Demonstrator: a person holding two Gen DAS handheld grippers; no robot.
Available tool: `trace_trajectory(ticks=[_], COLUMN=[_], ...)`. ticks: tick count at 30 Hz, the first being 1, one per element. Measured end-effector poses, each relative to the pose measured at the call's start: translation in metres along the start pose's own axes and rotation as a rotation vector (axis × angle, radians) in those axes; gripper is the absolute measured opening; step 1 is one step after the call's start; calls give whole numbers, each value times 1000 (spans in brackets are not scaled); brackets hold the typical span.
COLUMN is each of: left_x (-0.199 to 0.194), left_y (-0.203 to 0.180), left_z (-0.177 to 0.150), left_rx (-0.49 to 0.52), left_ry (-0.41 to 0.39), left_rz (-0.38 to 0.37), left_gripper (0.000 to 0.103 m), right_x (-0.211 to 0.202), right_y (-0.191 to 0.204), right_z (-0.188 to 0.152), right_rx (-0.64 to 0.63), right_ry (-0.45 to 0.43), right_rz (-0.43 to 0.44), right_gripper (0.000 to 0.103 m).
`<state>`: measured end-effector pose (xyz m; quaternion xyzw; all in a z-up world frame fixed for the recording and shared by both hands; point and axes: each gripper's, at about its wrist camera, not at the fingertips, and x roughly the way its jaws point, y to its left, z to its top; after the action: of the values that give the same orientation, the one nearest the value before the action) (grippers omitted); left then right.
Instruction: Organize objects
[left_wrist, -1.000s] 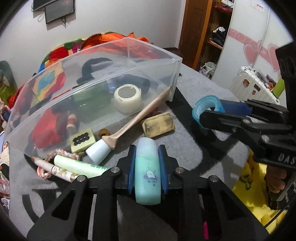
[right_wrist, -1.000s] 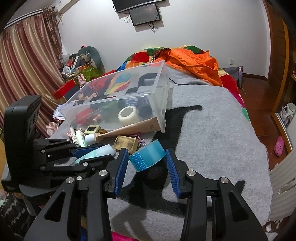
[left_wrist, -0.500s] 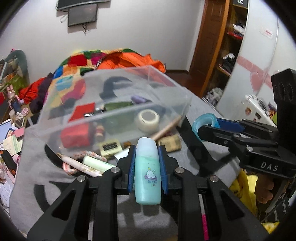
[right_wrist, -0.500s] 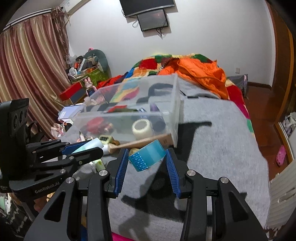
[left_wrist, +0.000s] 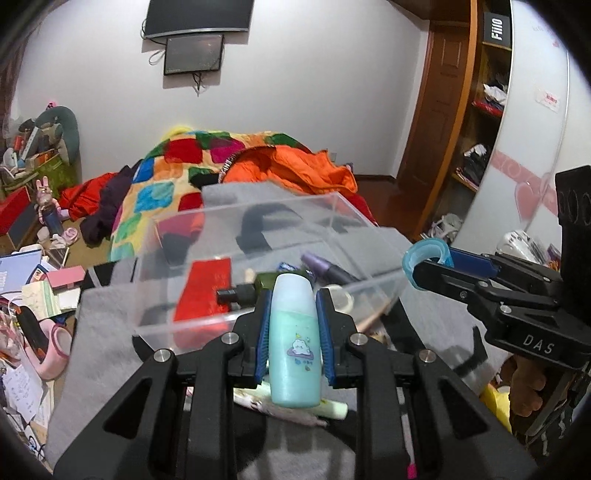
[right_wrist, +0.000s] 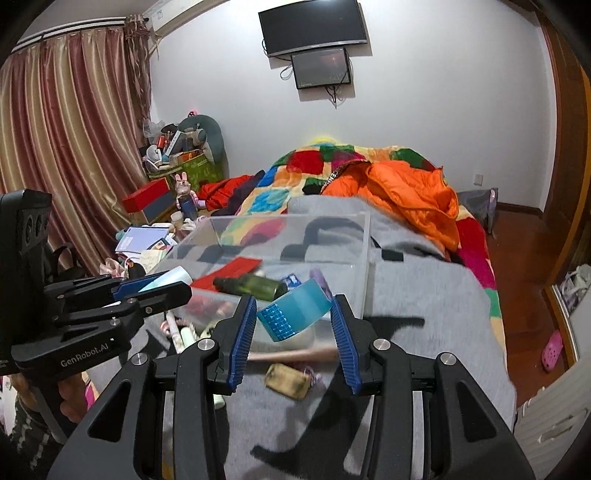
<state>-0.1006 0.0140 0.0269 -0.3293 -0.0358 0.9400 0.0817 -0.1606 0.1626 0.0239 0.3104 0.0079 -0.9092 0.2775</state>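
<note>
My left gripper (left_wrist: 294, 325) is shut on a mint-green bottle (left_wrist: 294, 345) with a cartoon sticker, held above the near wall of a clear plastic box (left_wrist: 258, 236). My right gripper (right_wrist: 293, 321) is shut on a blue tape roll (right_wrist: 295, 314), just before the same clear box (right_wrist: 288, 236). The box lies on a grey blanket (right_wrist: 424, 295) and holds a red item (left_wrist: 201, 291), a dark green bottle (right_wrist: 251, 285) and a purple tube (left_wrist: 325, 267). In the left wrist view the right gripper (left_wrist: 424, 258) hangs at the right with the tape roll (left_wrist: 424, 254).
Loose on the blanket before the box lie a wooden-handled brush (right_wrist: 295, 354), a worn yellowish block (right_wrist: 288, 380) and pale tubes (left_wrist: 295, 406). A patchwork quilt (right_wrist: 314, 173) and orange bedding (right_wrist: 406, 192) lie behind. Clutter covers the floor at left (left_wrist: 33, 280).
Both grippers have risen with their objects still held, so I now look over the box's rim into it. The loose items have dropped lower in view, behind the fingers.
</note>
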Motion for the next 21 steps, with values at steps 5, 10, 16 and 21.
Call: trace_trajectory(ticks=[5,10,16,21], left_x=[5,14,26,20], left_y=[11,23,37,51], left_z=[9,18,23,19], left_rx=[-19,-24,-31,-63], left_ry=[-11,-10,0,6], left_rz=[8,27,59,44], left_gripper=[23,23,22,22], right_x=[10,22,42,60], right_y=[0,-1,-2,-6], right_z=[9,18,25,25], right_rx=[-11,-3,2,7], right_ry=[-1,1,23,55], right_rz=[-8,-18,-29,-39], right_gripper=[38,38,38,38])
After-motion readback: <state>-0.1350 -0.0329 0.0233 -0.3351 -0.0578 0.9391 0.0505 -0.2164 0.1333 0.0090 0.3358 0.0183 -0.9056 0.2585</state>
